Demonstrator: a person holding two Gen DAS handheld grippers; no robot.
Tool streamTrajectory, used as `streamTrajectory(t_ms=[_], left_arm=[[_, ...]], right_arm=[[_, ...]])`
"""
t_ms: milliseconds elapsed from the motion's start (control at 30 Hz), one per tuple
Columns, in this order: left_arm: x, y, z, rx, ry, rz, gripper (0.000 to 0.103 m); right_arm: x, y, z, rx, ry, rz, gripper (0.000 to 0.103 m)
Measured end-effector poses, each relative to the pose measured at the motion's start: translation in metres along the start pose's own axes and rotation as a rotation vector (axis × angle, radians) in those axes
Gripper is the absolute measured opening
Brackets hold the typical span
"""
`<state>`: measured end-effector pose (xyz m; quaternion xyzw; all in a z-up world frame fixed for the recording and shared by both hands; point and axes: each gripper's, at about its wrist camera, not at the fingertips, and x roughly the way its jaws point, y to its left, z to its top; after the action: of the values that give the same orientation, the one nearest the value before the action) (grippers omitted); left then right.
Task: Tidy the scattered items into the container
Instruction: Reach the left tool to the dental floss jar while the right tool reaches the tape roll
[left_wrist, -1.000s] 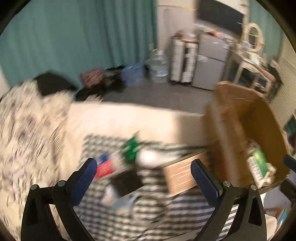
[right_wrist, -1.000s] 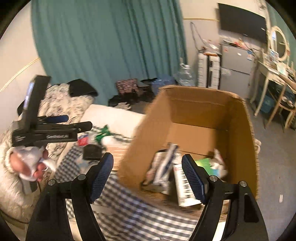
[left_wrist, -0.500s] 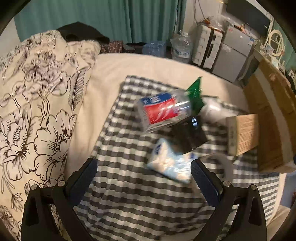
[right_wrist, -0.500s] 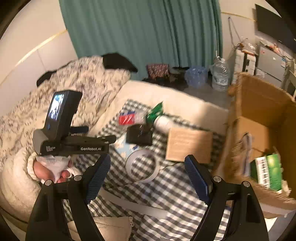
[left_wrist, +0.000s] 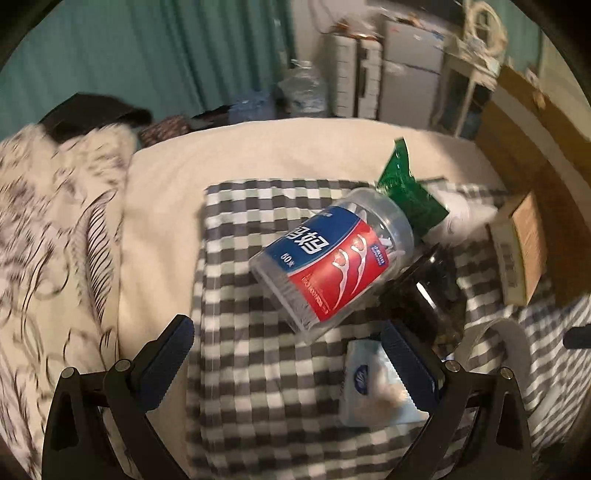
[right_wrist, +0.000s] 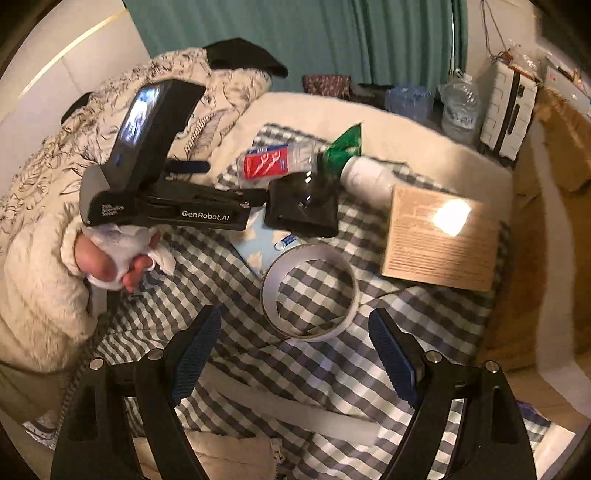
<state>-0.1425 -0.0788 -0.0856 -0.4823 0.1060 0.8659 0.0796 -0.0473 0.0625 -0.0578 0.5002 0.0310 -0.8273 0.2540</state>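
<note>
Jaws of both the left gripper (left_wrist: 286, 354) and right gripper (right_wrist: 295, 341) gape empty, angled down over the floss-pick jar (left_wrist: 332, 258) and tape ring (right_wrist: 310, 291), apparently lining up pickups.

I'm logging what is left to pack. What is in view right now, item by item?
floss-pick jar: 1, clear with red and blue label, lying on the checked cloth
green packet: 1, green, at the jar's far end
white bottle: 1, white, lying beside the packet
black pouch: 1, black, near the jar
tissue pack: 1, pale blue, nearest the left tool
tape ring: 1, white, ahead of the right tool
flat box: 1, tan, beside the ring
cardboard box: 1, brown, at the right edge
checked cloth: 1, grey and white, on the bed
left tool: open, empty
right tool: open, empty
</note>
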Motion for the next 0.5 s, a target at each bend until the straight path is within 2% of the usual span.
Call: streamTrajectory(t_ms=[167,333,500], left_arm=[[0.019,-0.001,0.007,0.074,0.009,-0.034,0.103],[0.041,-0.006,0.019,0.165,0.028,-0.072,0.103],[0.048,-0.011,0.025,0.191,0.007,-0.083,0.103]], right_arm=[[0.030,0.007,0.005,-0.014,0.060,-0.018,0.082],[0.051,0.018,0.007,-0.086,0.074,-0.095,0.082],[0.065,0.023,0.010,-0.120,0.084,-0.177,0.082]])
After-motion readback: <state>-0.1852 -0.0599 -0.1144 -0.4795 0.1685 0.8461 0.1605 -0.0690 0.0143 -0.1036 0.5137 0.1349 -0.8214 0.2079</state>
